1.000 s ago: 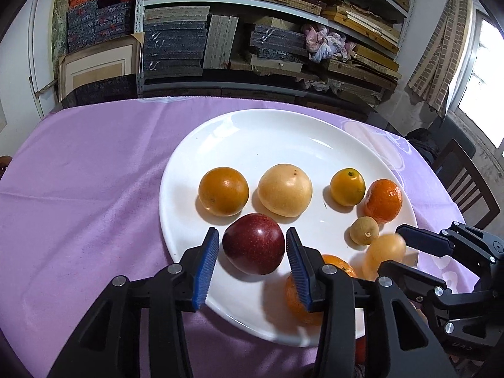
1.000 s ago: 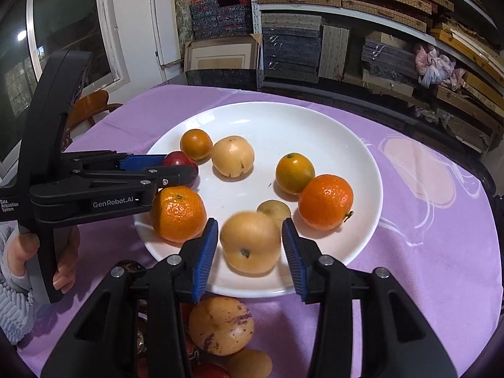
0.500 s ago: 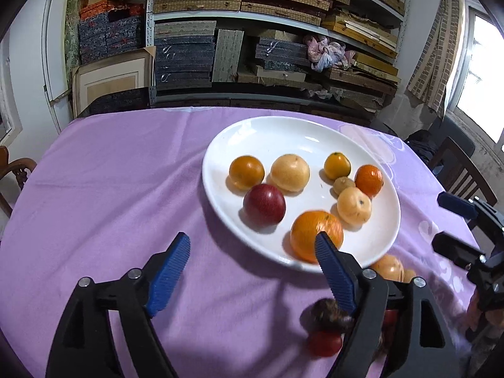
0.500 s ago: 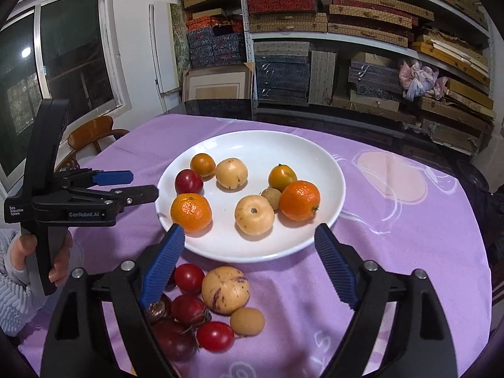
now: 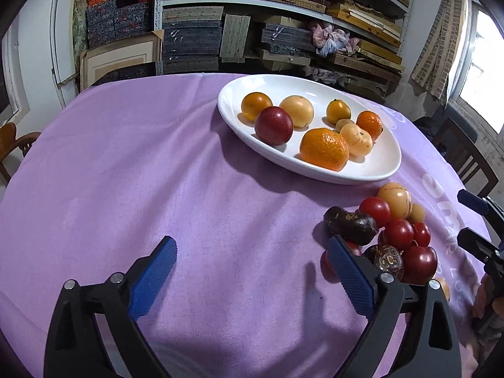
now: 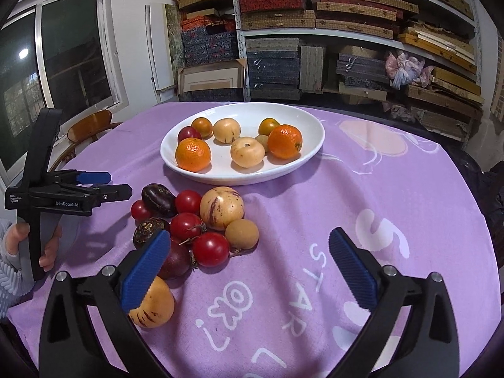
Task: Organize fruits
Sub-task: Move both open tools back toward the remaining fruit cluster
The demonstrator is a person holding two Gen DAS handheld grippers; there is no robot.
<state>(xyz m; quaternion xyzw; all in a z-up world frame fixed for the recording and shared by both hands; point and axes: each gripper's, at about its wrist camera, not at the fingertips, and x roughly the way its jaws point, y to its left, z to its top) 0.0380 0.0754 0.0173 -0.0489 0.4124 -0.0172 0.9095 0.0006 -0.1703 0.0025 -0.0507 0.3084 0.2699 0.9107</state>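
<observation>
A white plate (image 5: 371,173) (image 6: 302,119) holds several fruits: oranges, pale yellow fruits, a dark red fruit (image 5: 273,125) and a big orange (image 5: 324,148) (image 6: 192,154). A pile of loose fruit lies on the purple cloth in front of the plate: red tomatoes (image 6: 210,249), a striped yellow fruit (image 6: 222,208), a dark purple fruit (image 5: 349,225) (image 6: 158,195), a brown round fruit (image 6: 242,234). My left gripper (image 5: 252,275) is open and empty over bare cloth, left of the pile. My right gripper (image 6: 249,269) is open and empty, just right of the pile.
The round table is covered by a purple cloth (image 5: 157,173) with white print (image 6: 299,296). Shelves of boxes (image 6: 315,31) stand behind. Wooden chairs (image 5: 463,154) (image 6: 91,126) stand at the table's sides. A striped fruit (image 6: 154,305) lies under my right gripper's left finger.
Both grippers opened, left the dark red fruit and a pale yellow fruit on the plate, and drew back toward the near table edge; the loose pile came into view.
</observation>
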